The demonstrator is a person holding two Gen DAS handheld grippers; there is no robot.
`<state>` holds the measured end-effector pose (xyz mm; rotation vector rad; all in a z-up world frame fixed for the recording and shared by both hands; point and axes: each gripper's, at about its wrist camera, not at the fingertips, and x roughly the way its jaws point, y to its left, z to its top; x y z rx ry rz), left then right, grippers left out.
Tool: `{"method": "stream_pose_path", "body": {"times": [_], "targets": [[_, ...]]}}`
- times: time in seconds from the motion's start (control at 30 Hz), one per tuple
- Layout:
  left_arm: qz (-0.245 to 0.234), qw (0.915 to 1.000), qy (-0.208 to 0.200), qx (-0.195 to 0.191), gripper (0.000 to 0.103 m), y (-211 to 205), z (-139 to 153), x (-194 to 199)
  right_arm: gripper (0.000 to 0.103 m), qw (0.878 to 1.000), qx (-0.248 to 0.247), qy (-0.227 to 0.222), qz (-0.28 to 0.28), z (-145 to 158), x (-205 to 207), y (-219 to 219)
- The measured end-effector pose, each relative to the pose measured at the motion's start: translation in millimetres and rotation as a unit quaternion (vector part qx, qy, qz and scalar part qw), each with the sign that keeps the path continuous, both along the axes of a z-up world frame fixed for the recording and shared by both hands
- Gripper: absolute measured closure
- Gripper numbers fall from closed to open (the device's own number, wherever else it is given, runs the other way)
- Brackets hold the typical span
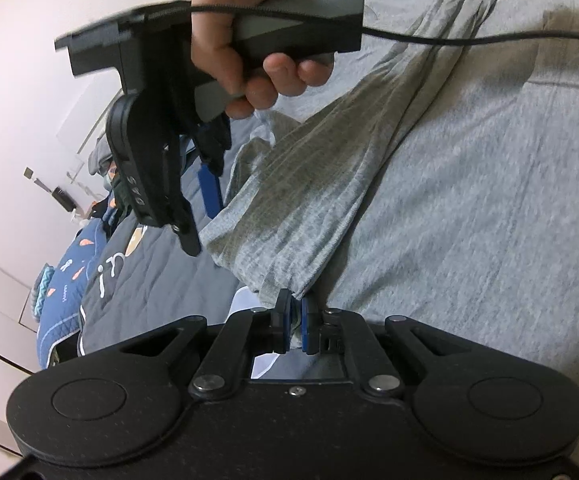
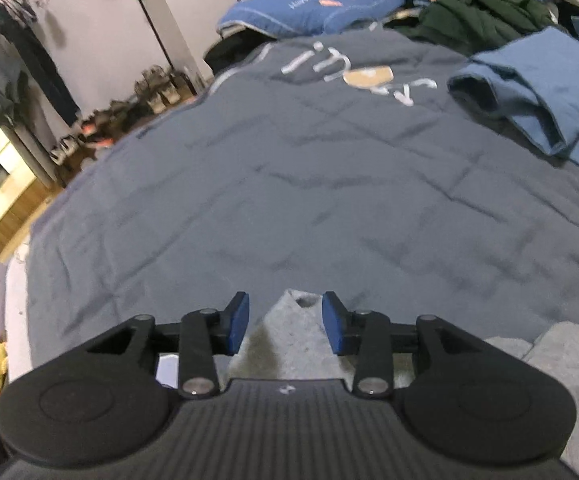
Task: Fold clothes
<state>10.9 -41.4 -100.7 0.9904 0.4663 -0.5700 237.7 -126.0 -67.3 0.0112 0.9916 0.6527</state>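
Your left gripper (image 1: 294, 320) was clenched on the cuff of a grey sleeve (image 1: 289, 200), its blue pads (image 1: 309, 326) pinching the hem between them. That sleeve belonged to a grey ribbed garment (image 1: 489, 180) spread across the dark grey quilted bedspread (image 1: 157, 284), and it ran up and away from your left gripper as a bunched, creased band lying on top of the garment's body.

Your right hand (image 1: 249, 40) held the other tool by its grey handle, with a black cable (image 1: 469, 40) trailing off across the garment. In the left wrist view that right gripper (image 1: 193, 200) hung in the air over the edge of the sleeve, pointing down. From the right wrist view, your right gripper (image 2: 285, 320) stood released, blue pads (image 2: 335, 322) well apart, gripping nothing. A pointed corner of grey fabric (image 2: 295, 336) lay below the gap between them; whether it touched either pad could not be told.

Beyond that, the bedspread (image 2: 289, 200) stretched bare to its white printed lettering (image 2: 329, 68). A folded blue blanket (image 2: 537, 92) sat at its far right, a dark green garment (image 2: 473, 20) lay behind it, and a blue patterned pillow (image 2: 309, 4) rested at the far end. Shoes (image 2: 129, 112) lined the floor by the wall.
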Motion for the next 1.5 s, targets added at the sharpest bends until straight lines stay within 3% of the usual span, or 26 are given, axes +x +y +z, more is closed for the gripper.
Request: {"method": "stream_pose_path", "body": {"times": [0.03, 0.1, 0.13, 0.17, 0.43, 0.57, 0.7, 0.8, 0.93, 1.03, 1.27, 1.5], "targets": [[0.0, 1.0, 0.0, 0.0, 0.098, -0.2, 0.0, -0.1, 0.064, 1.0, -0.001, 0.005, -0.002, -2.4, 0.3, 0.2], [0.002, 1.0, 0.0, -0.001, 0.098, -0.6, -0.1, 0.1, 0.076, 1.0, 0.007, 0.014, -0.011, -6.9, 0.3, -1.3], [0.002, 1.0, 0.001, -0.001, 0.098, -0.7, -0.1, 0.4, 0.095, 1.0, 0.011, 0.021, -0.017, -9.4, 1.0, -2.2], [0.001, 1.0, 0.002, -0.001, 0.098, -0.3, 0.4, 0.1, 0.101, 0.999, 0.017, 0.026, -0.027, -11.0, 2.8, -3.9], [-0.007, 0.9998, 0.02, 0.004, 0.099, 3.0, 5.6, -3.7, 0.102, 0.993, 0.047, 0.01, -0.11, -10.0, 17.1, -22.9], [-0.009, 0.9993, 0.037, -0.001, 0.099, 4.7, 12.3, -6.1, 0.102, 0.991, 0.046, 0.004, -0.122, -10.6, 23.5, -25.4], [-0.006, 0.9994, 0.034, -0.001, 0.098, 5.9, 12.3, -6.4, 0.102, 0.993, 0.05, 0.019, -0.107, -17.2, 26.2, -23.2], [0.004, 0.9994, 0.035, -0.005, 0.089, 8.4, 14.7, -4.6, 0.098, 0.995, 0.047, 0.021, -0.085, -12.2, 24.0, -19.8], [0.005, 0.9991, 0.036, -0.021, 0.071, 11.3, 27.4, -7.0, 0.095, 0.996, 0.043, 0.0, -0.08, 15.0, 9.0, -31.8], [-0.004, 0.9991, 0.025, -0.035, 0.07, 9.6, 35.0, -9.6, 0.091, 0.995, 0.048, -0.013, -0.082, 40.1, -8.4, -51.2], [-0.03, 0.9982, 0.011, -0.051, 0.07, -11.4, 38.7, -21.1, 0.069, 0.988, 0.074, -0.035, -0.13, 74.2, -88.4, -128.3], [-0.052, 0.9966, -0.016, -0.061, 0.07, -46.4, 30.0, -28.3, 0.064, 0.971, 0.084, -0.056, -0.215, 70.6, -181.0, -201.4]]}}
